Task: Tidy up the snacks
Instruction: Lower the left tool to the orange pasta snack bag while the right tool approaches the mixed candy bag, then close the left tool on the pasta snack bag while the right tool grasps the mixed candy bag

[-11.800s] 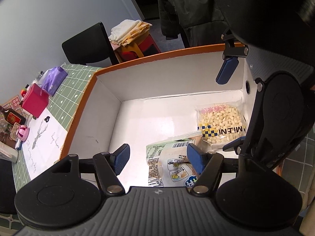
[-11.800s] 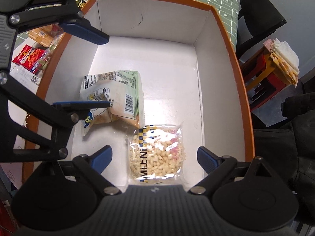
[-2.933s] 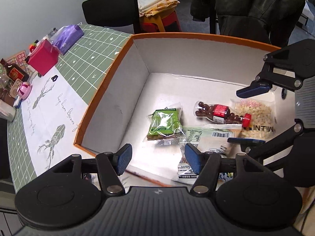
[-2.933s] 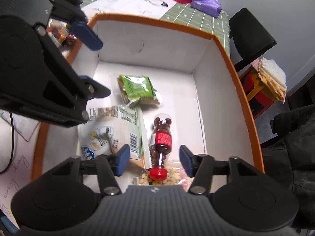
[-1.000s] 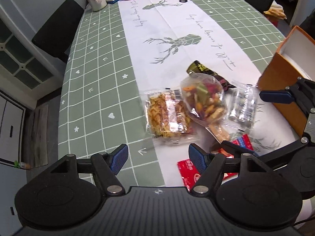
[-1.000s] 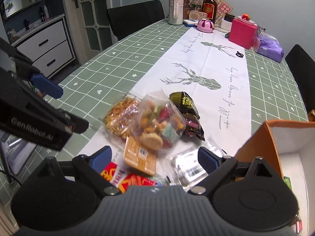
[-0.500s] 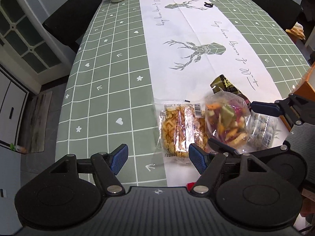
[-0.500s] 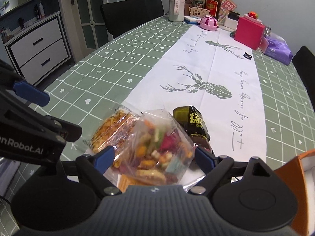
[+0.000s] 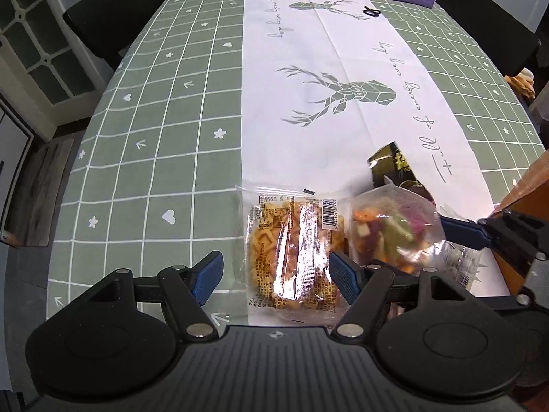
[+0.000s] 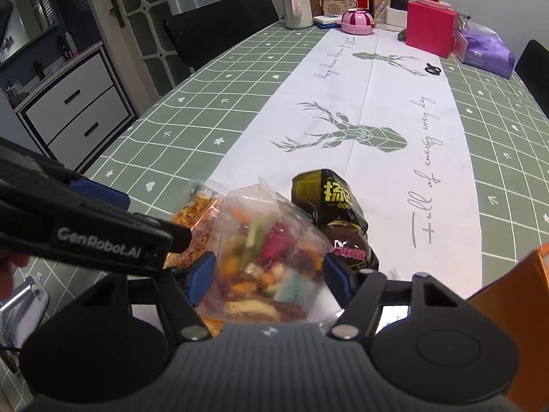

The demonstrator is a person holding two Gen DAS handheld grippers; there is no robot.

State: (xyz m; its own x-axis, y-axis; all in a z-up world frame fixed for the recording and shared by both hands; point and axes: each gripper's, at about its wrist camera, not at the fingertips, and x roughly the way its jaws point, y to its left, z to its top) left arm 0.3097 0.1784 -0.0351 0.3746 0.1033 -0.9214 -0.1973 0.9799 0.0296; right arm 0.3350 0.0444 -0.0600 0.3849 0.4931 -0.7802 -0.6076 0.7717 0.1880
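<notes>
We note the right tongs [image 10: 267, 271] have just been closing on the clear mixed-snack bag [image 10: 264, 254], pickup imminent; left tongs [image 9: 274, 276] released.

Black ribbed left claw [image 9: 274, 273] with blue pads, silver screws, apparently "GenRobot.AI" lettering.

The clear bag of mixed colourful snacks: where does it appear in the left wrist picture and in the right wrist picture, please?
Left wrist view: the clear bag of mixed snacks is right of centre, between the right gripper's blue fingers.
Right wrist view: low in the centre, between that gripper's closing pads.
Shared landmark: the black snack packet just beyond it.
</notes>
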